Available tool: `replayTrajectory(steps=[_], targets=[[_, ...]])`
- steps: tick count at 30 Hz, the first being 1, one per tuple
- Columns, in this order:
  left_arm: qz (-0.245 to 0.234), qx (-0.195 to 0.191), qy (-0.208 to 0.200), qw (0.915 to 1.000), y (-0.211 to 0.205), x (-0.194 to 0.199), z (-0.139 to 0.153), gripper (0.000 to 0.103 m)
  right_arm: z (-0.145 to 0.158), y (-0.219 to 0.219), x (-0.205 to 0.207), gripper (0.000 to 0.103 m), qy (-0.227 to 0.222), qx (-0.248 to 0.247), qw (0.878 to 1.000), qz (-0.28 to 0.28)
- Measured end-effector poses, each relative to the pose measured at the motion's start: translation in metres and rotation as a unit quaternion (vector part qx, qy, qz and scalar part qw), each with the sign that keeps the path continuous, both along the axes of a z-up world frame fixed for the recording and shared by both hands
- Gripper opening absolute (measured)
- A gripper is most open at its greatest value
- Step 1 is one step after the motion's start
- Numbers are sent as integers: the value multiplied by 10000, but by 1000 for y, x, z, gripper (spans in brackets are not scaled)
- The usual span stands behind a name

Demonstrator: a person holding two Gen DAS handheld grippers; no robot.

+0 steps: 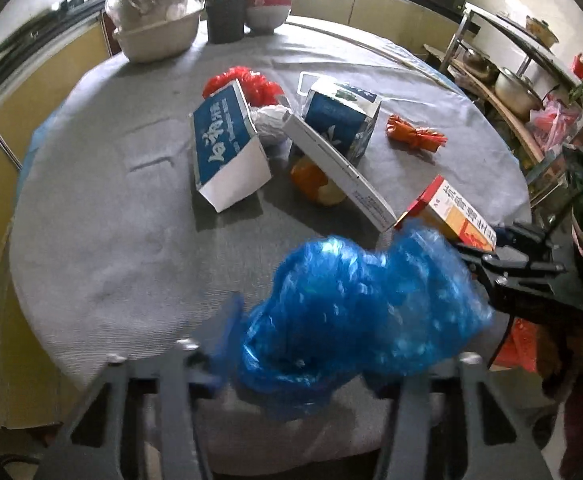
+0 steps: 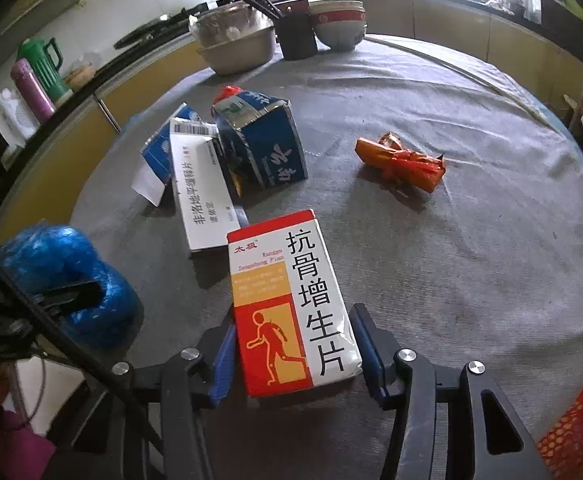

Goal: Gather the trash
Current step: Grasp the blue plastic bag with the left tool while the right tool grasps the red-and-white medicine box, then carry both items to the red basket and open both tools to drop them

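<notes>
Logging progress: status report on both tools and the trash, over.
Left tool shut on blue bag. Right tool shut on red box. Cartons, orange wrapper remain.

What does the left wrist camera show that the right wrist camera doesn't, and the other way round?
Only the left wrist view shows the crumpled white wad and the orange fruit under the leaning white box. Only the right wrist view shows the green flask and pink bottle on the counter, and the red-and-white medicine box lying between the right gripper jaws. Both show the blue plastic bag, the orange wrapper and the grey tablecloth.
</notes>
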State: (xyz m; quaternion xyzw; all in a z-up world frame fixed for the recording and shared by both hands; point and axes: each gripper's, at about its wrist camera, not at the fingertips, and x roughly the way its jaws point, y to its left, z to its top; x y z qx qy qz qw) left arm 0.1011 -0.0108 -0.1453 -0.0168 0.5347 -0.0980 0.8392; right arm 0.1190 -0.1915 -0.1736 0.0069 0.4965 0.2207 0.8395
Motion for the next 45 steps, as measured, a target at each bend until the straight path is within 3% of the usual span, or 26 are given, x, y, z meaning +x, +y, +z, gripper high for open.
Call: replayTrajectory(steps=[2, 3, 9, 14, 18, 22, 27, 30, 31, 32, 34, 36, 41, 45], targets=[[48, 0, -78, 10000, 1, 0, 2, 35, 3, -3, -6, 55, 3, 136, 9999, -84], [47, 23, -126, 9999, 0, -1, 5, 34, 6, -6, -10, 55, -17, 216, 9997, -145], [-249, -3, -363, 9990, -19, -6, 27, 31, 28, -43, -43, 55, -92, 950, 9920, -823], [-1041, -292, -456, 9931, -68, -13, 51, 31, 48, -102, -95, 55, -274, 1499, 9743, -1659], [-1856, -655, -354, 9798, -127, -18, 60, 31, 56, -164, -142, 55, -432, 1568, 9525, -2575], [-2650, -850, -286, 9601, -193, -22, 60, 31, 46, -217, -181, 55, -361, 1678, 9237, -3425], [-3237, -985, -137, 9409, -260, -29, 54, 32, 24, -266, -209, 55, -187, 2091, 8771, -4320], [-3420, -988, -88, 9345, -291, -35, 50, 33, 12, -278, -214, 57, -49, 2198, 8620, -4568], [-3490, -975, -62, 9320, -300, -36, 47, 38, 9, -282, -216, 57, -32, 2197, 8565, -4671], [-3518, -961, -44, 9311, -302, -35, 44, 42, 5, -289, -222, 58, -17, 2215, 8514, -4753], [-3542, -906, -41, 9308, -311, -33, 40, 62, -2, -299, -227, 59, 32, 2293, 8411, -4898], [-3458, -869, -100, 9342, -311, -30, 39, 63, -4, -304, -226, 61, 74, 2289, 8345, -5012], [-3213, -940, -124, 9422, -291, -17, 43, 64, 3, -306, -225, 63, -138, 2226, 8348, -5034], [-2865, -816, -401, 9538, -242, -16, 53, 66, 21, -289, -215, 63, -388, 2076, 8512, -4805]])
